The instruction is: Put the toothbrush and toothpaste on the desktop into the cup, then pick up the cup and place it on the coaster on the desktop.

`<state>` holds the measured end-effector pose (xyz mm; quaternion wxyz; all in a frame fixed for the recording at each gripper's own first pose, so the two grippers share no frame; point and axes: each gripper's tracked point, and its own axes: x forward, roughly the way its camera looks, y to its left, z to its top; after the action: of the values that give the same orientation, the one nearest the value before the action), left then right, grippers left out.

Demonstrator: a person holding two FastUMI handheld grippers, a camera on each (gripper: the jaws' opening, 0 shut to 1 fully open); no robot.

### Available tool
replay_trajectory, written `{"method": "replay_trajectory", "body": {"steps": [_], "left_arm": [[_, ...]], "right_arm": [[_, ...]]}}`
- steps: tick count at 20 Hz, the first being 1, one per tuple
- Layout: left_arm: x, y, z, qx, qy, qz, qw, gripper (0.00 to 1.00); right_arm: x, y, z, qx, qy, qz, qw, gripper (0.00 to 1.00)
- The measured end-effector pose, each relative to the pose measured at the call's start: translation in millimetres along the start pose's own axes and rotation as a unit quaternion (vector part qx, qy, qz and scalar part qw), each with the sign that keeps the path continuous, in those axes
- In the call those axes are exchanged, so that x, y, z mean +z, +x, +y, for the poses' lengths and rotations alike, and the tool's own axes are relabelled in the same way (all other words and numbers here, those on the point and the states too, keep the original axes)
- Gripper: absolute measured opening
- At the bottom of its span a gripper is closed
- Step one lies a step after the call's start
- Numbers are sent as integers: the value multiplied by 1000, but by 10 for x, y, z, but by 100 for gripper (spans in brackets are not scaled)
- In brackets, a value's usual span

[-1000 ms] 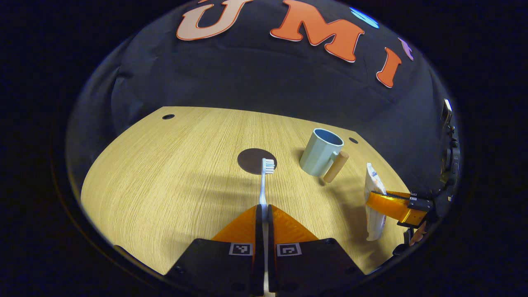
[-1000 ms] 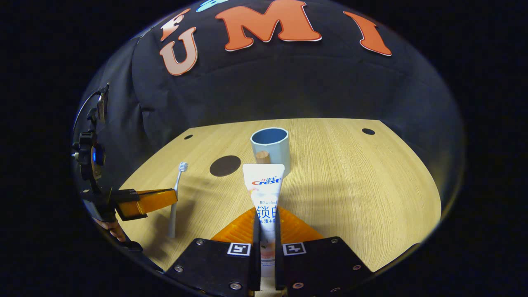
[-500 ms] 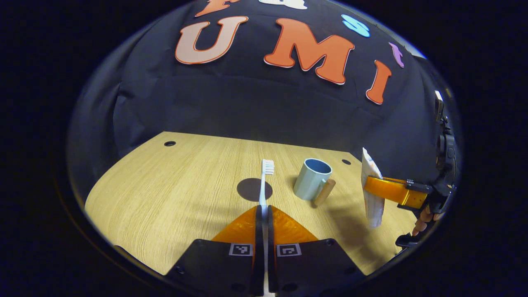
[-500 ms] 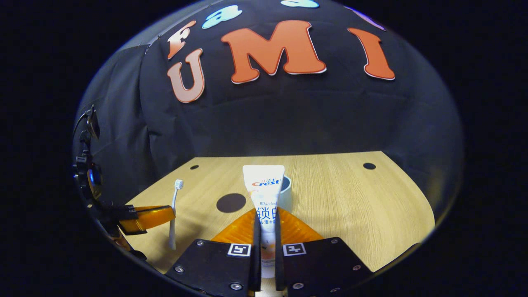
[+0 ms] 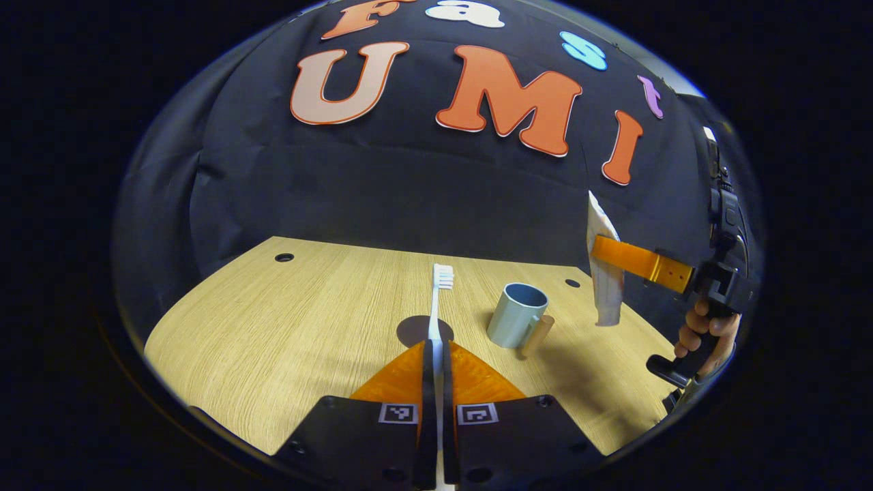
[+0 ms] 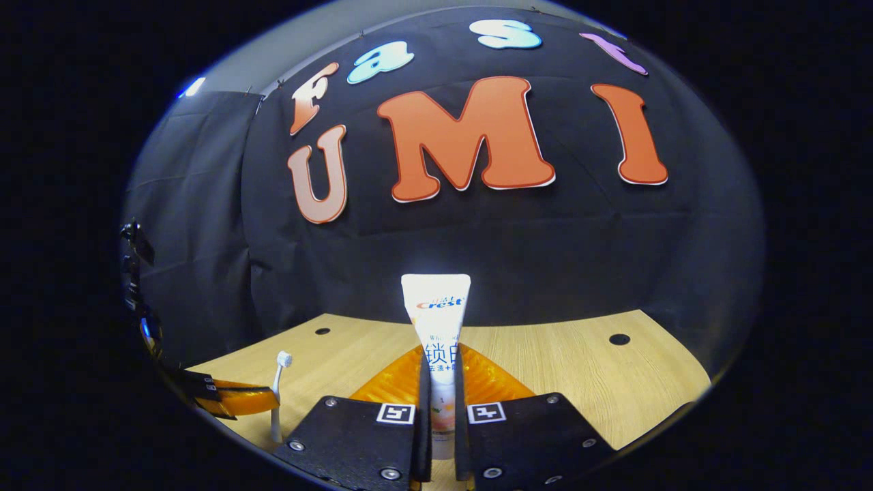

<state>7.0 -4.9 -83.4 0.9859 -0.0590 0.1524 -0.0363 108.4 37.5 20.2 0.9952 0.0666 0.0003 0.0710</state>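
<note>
My left claw (image 5: 437,354) clamps the toothbrush (image 5: 439,300) and my right claw (image 6: 440,382) clamps the toothpaste (image 6: 436,320), both raised above the cup (image 5: 516,315).

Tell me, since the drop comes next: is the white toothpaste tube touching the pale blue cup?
Apart. In the left gripper view the white toothpaste tube hangs in the air right of the pale blue cup, wooden desktop between them.

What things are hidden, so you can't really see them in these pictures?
- Toothbrush handle: in the left gripper view, its lower part is hidden between the left gripper fingers.
- Coaster: in the left gripper view, partly covered by the toothbrush and the gripper.
- Toothpaste bottom end: in the right gripper view, hidden inside the right gripper.
- Cup bottom: in the left gripper view, its wall blocks it.
</note>
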Motion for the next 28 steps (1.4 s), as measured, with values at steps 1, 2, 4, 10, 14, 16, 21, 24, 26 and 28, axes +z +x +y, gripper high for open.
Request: {"method": "replay_trajectory", "body": {"steps": [1,2,4,10,14,16,21,24,26,28], "left_arm": [[-5,10,5,0,0,0,1000,7],[-5,29,12,-1,0,0,1000,7],[-4,45,23,1,2,-2,1000,7],[6,127,88,8,5,-5,1000,7],[41,135,145,16,3,-13,1000,7],[32,143,178,19,-1,-12,1000,7],[1,184,169,20,-4,-12,1000,7],[-2,218,142,19,-3,-11,1000,7],[-8,245,113,17,-3,-10,1000,7],[1,262,72,13,-3,-11,1000,7]], "right_arm": [[37,57,-8,3,-1,-11,1000,14],[54,82,-16,5,-1,-23,1000,14],[72,219,-37,5,2,-39,999,14],[81,491,-67,8,18,-85,996,14],[233,622,-72,22,40,-130,990,13],[223,704,-79,28,38,-141,989,13],[-50,919,-195,22,34,-121,992,13],[-306,1001,-282,7,15,-91,996,14],[-388,1015,-274,10,14,-81,997,14],[-464,1031,-264,13,16,-73,997,14]]}}
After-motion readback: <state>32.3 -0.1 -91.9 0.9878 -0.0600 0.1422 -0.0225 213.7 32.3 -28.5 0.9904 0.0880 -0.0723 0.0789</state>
